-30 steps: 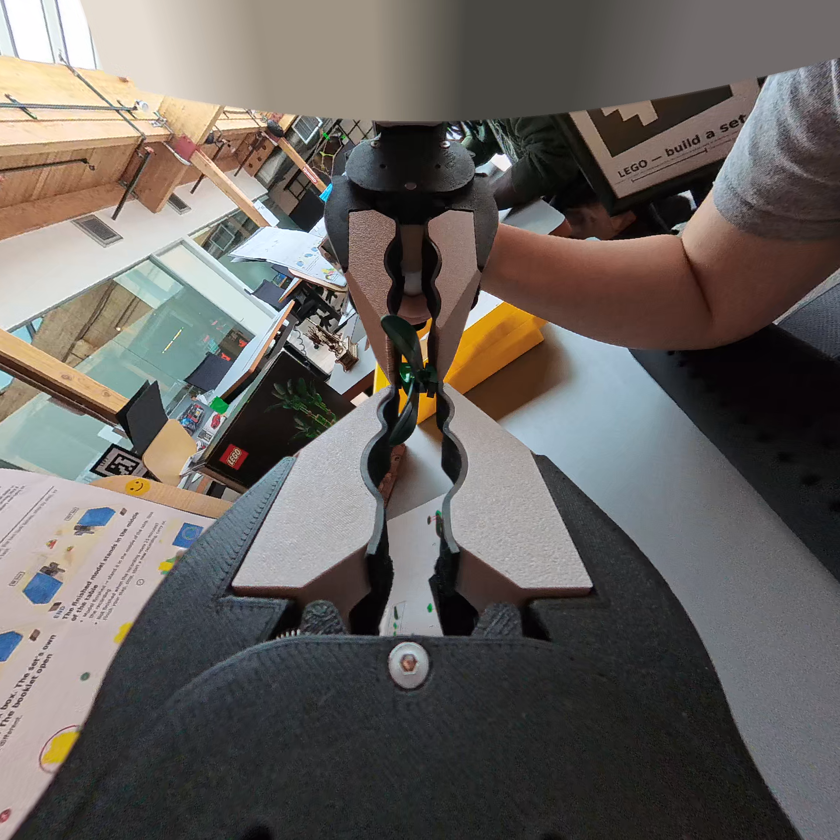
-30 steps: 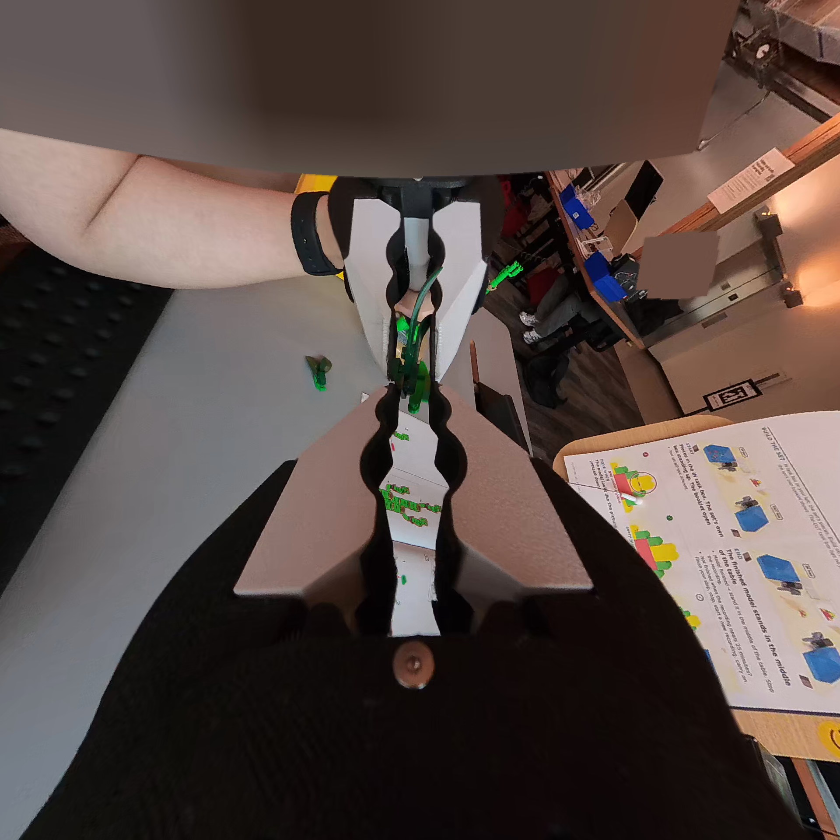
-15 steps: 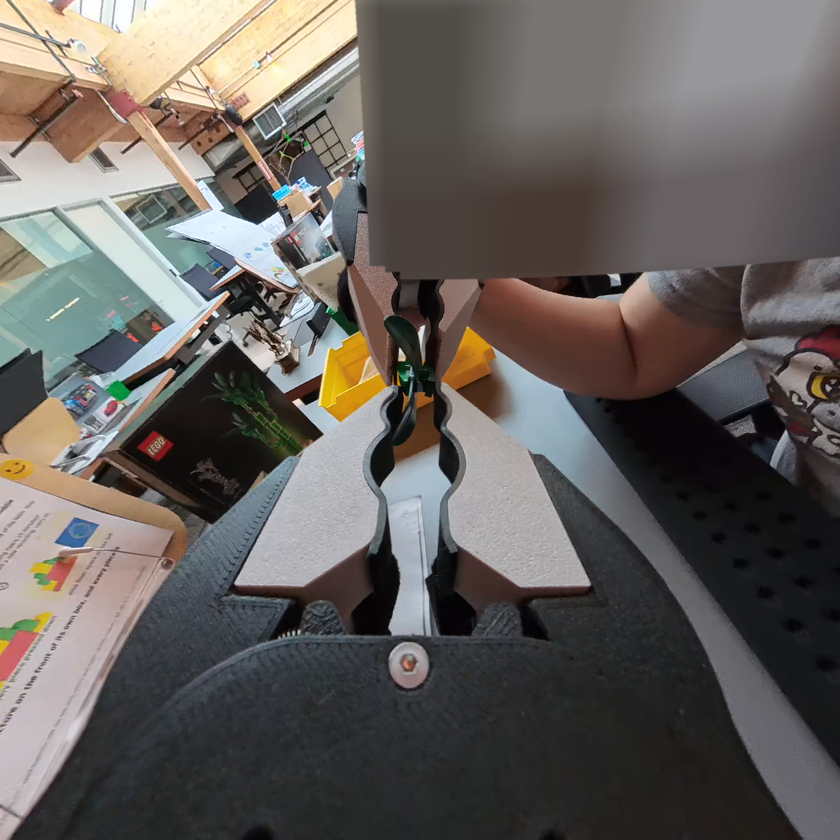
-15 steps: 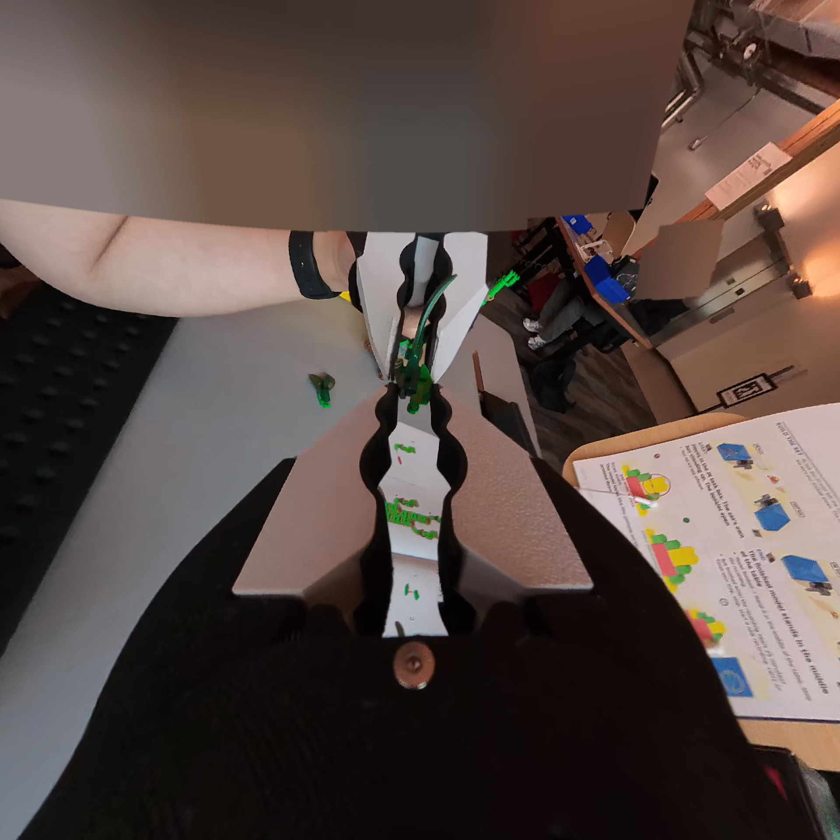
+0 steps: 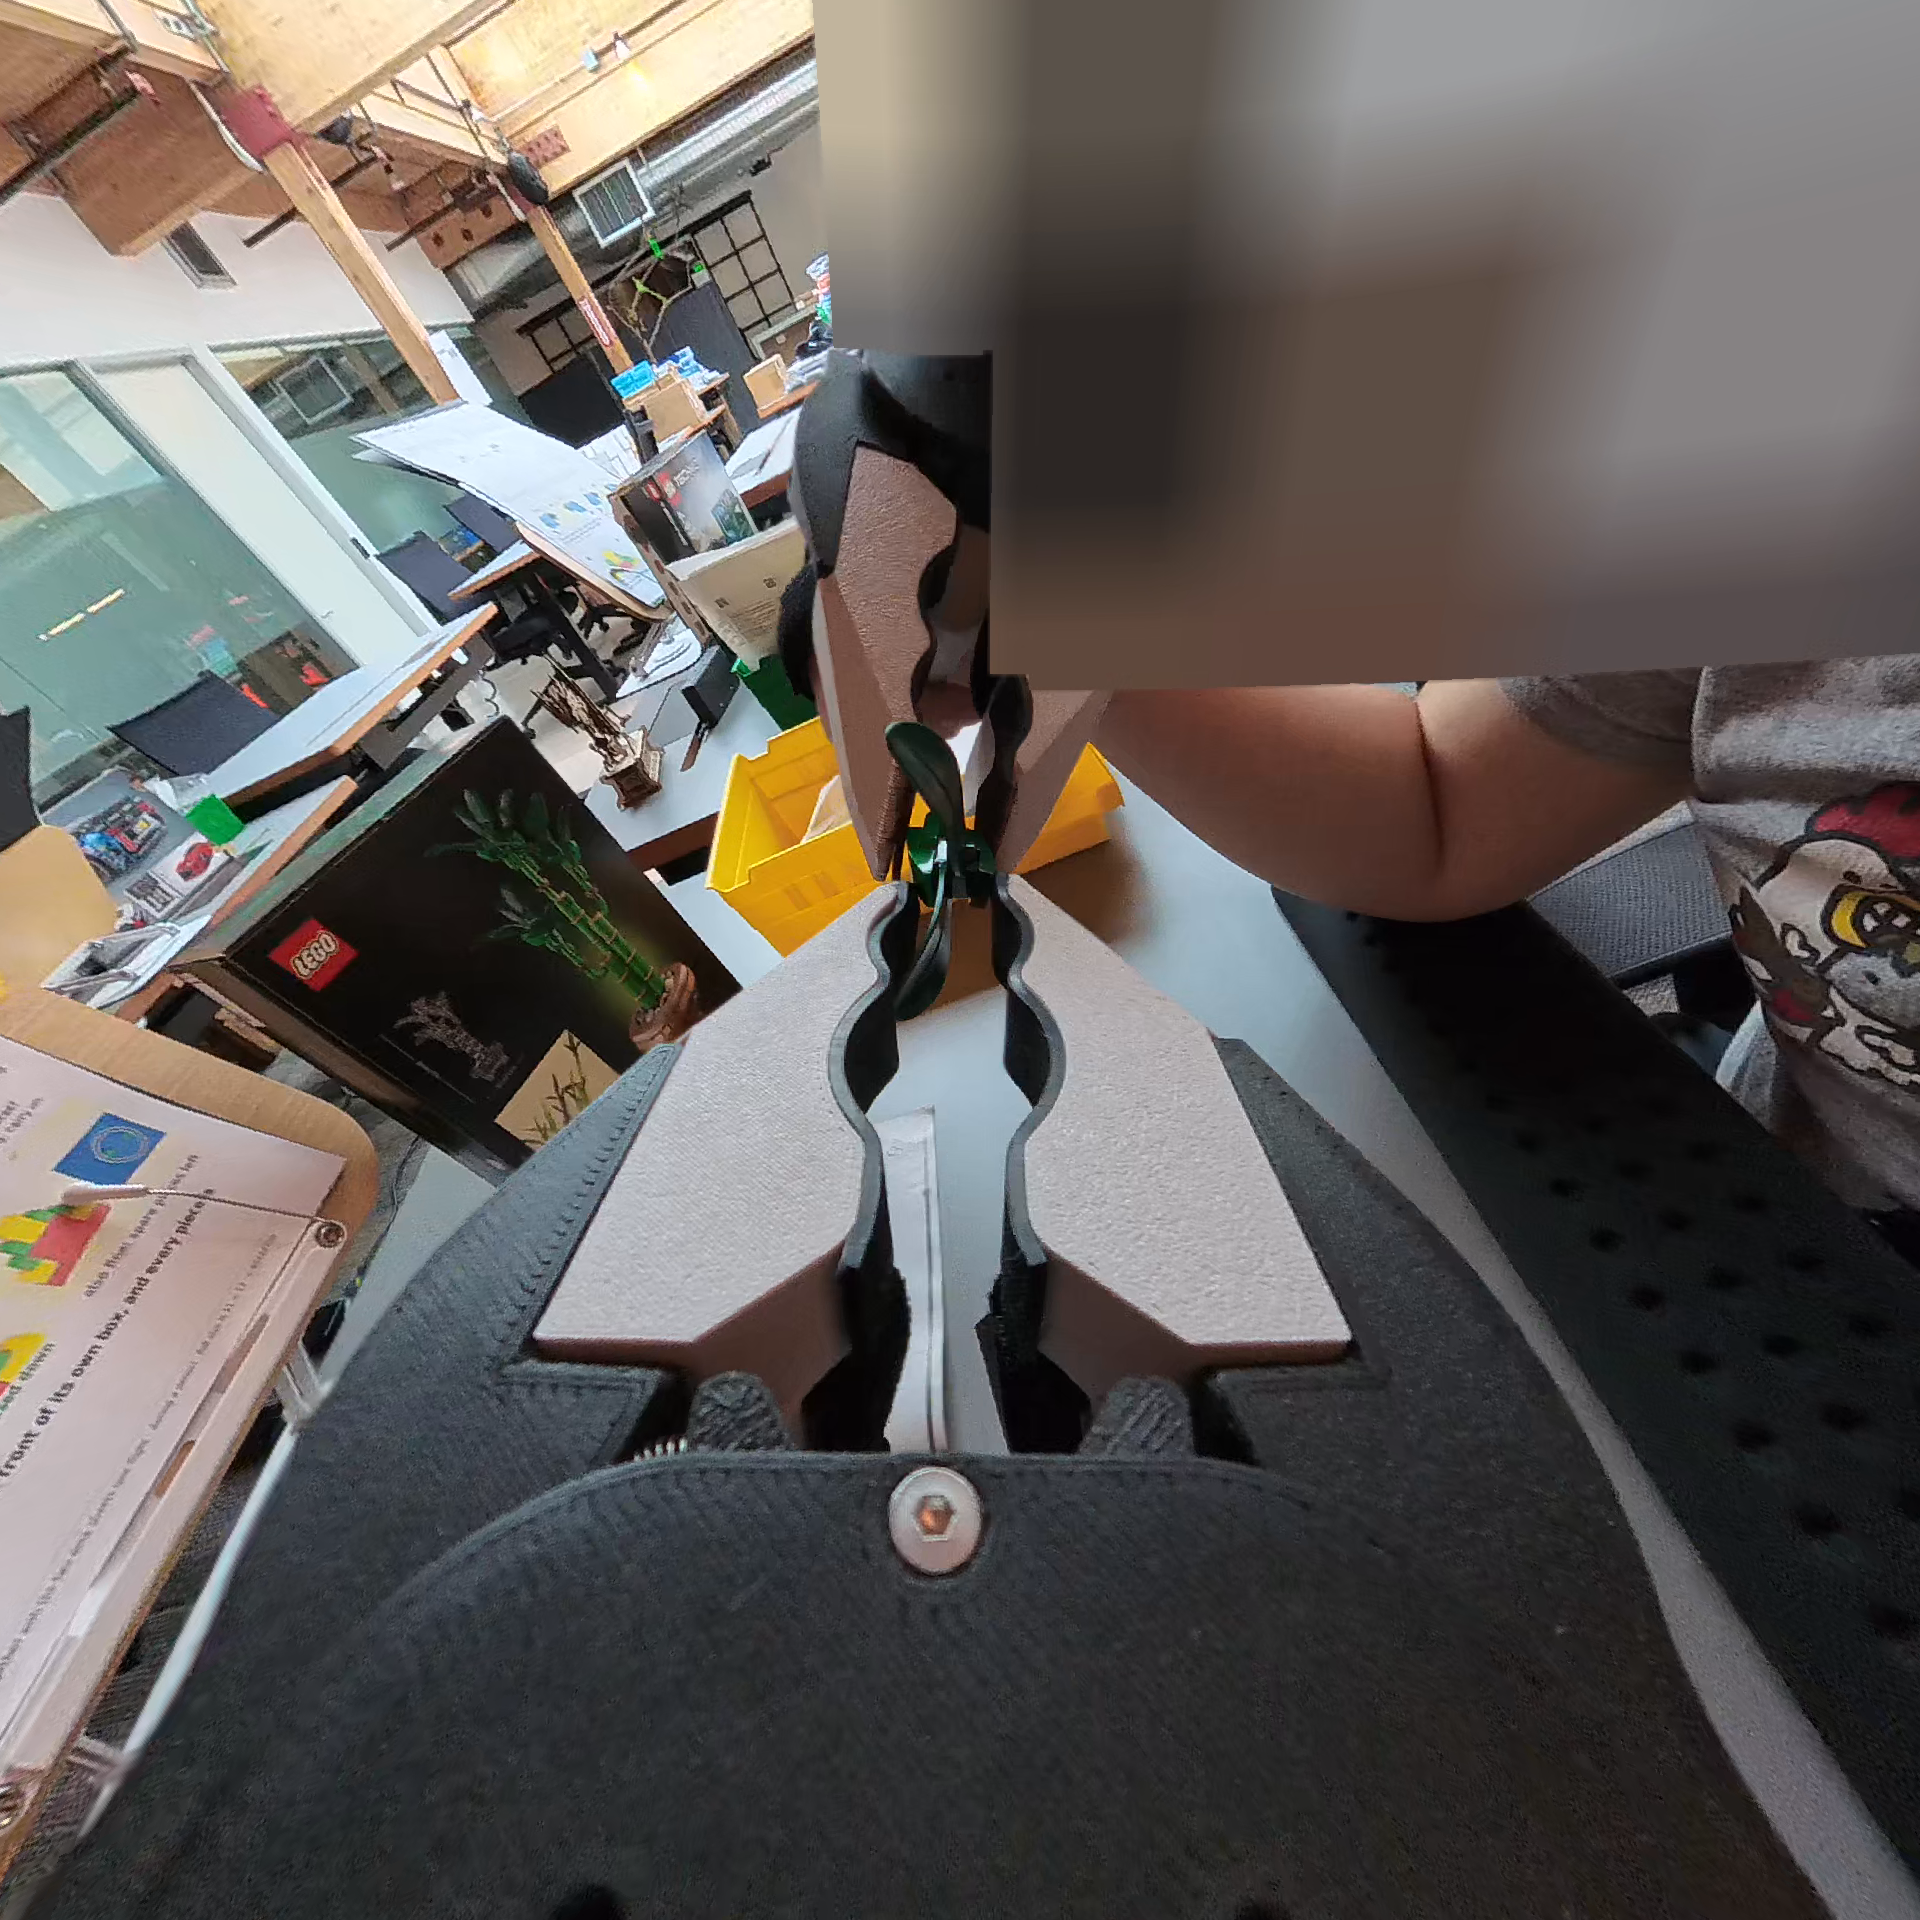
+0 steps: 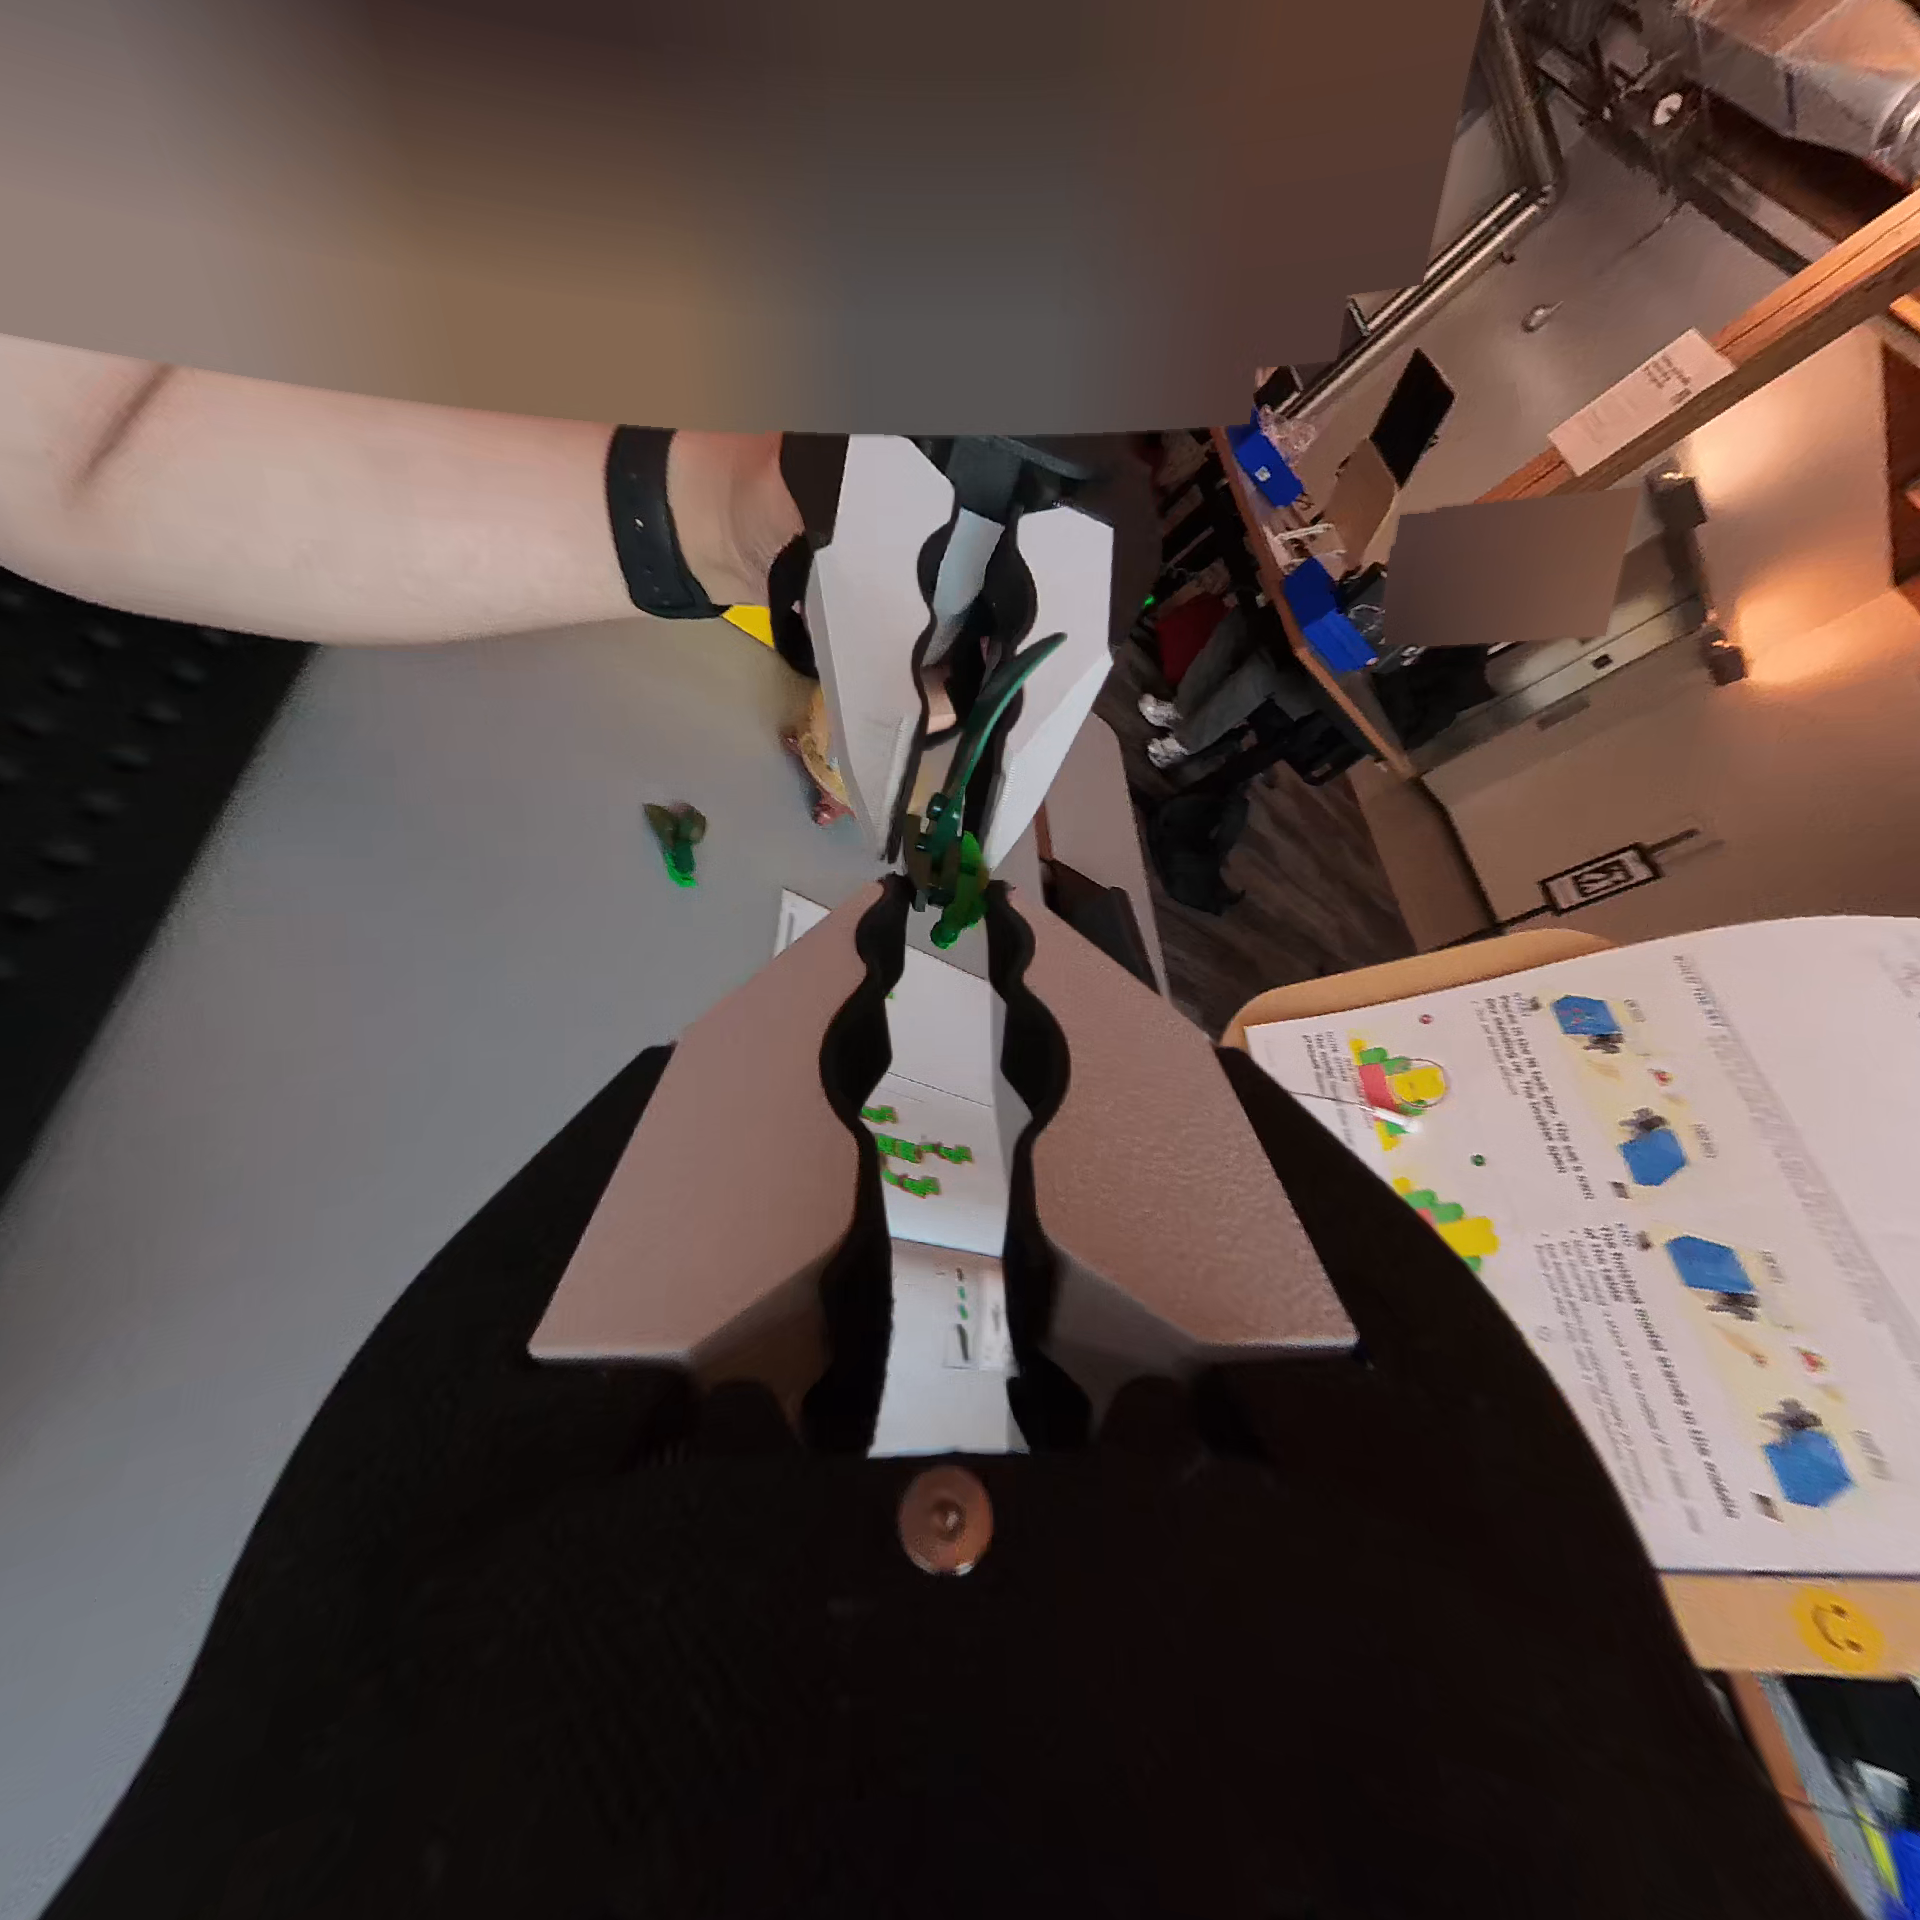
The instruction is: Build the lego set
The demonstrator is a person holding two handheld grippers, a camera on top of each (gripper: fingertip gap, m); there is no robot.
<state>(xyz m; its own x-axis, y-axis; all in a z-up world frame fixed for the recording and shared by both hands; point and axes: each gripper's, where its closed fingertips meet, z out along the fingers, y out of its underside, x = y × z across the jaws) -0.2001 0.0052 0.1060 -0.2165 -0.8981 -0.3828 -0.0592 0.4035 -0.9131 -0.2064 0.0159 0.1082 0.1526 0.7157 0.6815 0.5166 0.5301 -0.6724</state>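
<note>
The two grippers meet tip to tip above the grey table (image 5: 1226,935), and a small green plant piece (image 5: 940,852) sits right between them. The left gripper (image 5: 943,899) has its tips pressed close on the lower end of the plant piece, where a dark leaf hangs down between its fingers. The right gripper (image 5: 940,831) comes from the far side and pinches the top end, with another dark leaf (image 5: 928,764) sticking up between its fingers.

In the right wrist view the same green plant piece (image 6: 951,862) is held at the tips of the right gripper (image 6: 940,894). The left gripper (image 6: 940,831) faces it and touches the piece from the other side. A long thin leaf (image 6: 1003,696) curves up along that gripper's white fingers (image 6: 883,623).

All other places are told from the plant piece. A yellow bin (image 5: 790,842) sits on the table just behind it in the left wrist view. A black box with a bamboo picture (image 5: 468,925) stands off the table, to its left. A printed sheet with coloured pictures (image 6: 1621,1195) lies on a board to its right in the right wrist view. A loose little green piece (image 6: 677,836) lies on the table to its left, well apart. A white booklet page (image 6: 935,1039) lies under it. A person's bare arm with a black wristband (image 6: 649,525) reaches in behind it.
</note>
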